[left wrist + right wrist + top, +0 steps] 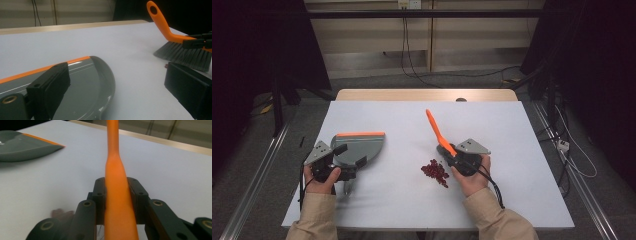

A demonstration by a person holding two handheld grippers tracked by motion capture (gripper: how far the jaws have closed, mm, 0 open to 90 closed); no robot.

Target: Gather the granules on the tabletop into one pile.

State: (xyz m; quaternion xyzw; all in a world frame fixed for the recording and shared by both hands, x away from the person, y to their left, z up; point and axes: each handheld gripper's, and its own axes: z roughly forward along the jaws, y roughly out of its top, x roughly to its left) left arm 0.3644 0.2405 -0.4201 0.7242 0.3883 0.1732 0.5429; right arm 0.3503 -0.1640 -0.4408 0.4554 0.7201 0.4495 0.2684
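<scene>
In the high view the right gripper (451, 152) sits right of centre, its jaws pinched tight on the orange brush (438, 132), whose handle slants up toward the frame's middle. Just left of and below that gripper a small heap of red bits (435, 172) lies on the white table (492, 195). The left gripper (347, 160) is at lower left, over the grey dustpan (362, 147), whose orange edge runs along its top side; the pan and the heap lie well apart.

The right gripper view shows the grip itself: both black jaws press the brush handle (117, 195) from either side at centre frame, and the handle rises out of the top edge. The dustpan (22, 146) lies at the upper left, and a blurred trace of the red bits (60, 213) shows at lower left behind a jaw link.

The left gripper view gives what the high view hides: its jaws stand wide apart, one resting over the dustpan's floor (92, 82) at lower left, the other at lower right above bare table, pressing nothing. At the upper right the brush's dark bristles (185, 53) reach down to the table, with the far gripper's jaws clamped just above them.

A wooden strip (427, 94) borders the table's far edge; cables (412, 65) hang beyond.
</scene>
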